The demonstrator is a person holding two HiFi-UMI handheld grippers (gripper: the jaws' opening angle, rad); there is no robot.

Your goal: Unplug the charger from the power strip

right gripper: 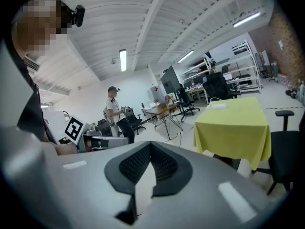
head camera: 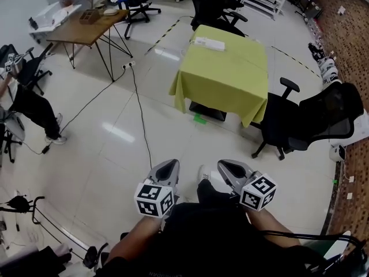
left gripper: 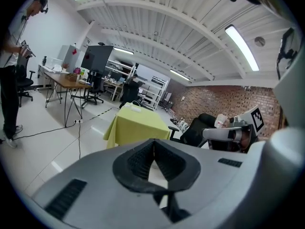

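A white power strip (head camera: 209, 44) lies at the far edge of a table under a yellow-green cloth (head camera: 230, 74), well ahead of me. It also shows small in the left gripper view as the power strip (left gripper: 135, 108) and in the right gripper view as the power strip (right gripper: 219, 105). A charger is too small to make out. My left gripper (head camera: 171, 165) and right gripper (head camera: 226, 165) are held side by side close to my body, far short of the table. Both are shut with nothing between the pads: left gripper (left gripper: 153, 144), right gripper (right gripper: 150, 147).
A black office chair (head camera: 300, 120) stands right of the table, another (head camera: 213, 10) behind it. A wooden desk (head camera: 86, 27) is at the far left, and a black cable (head camera: 141, 114) runs over the white floor. A person (head camera: 26, 105) stands at the left edge.
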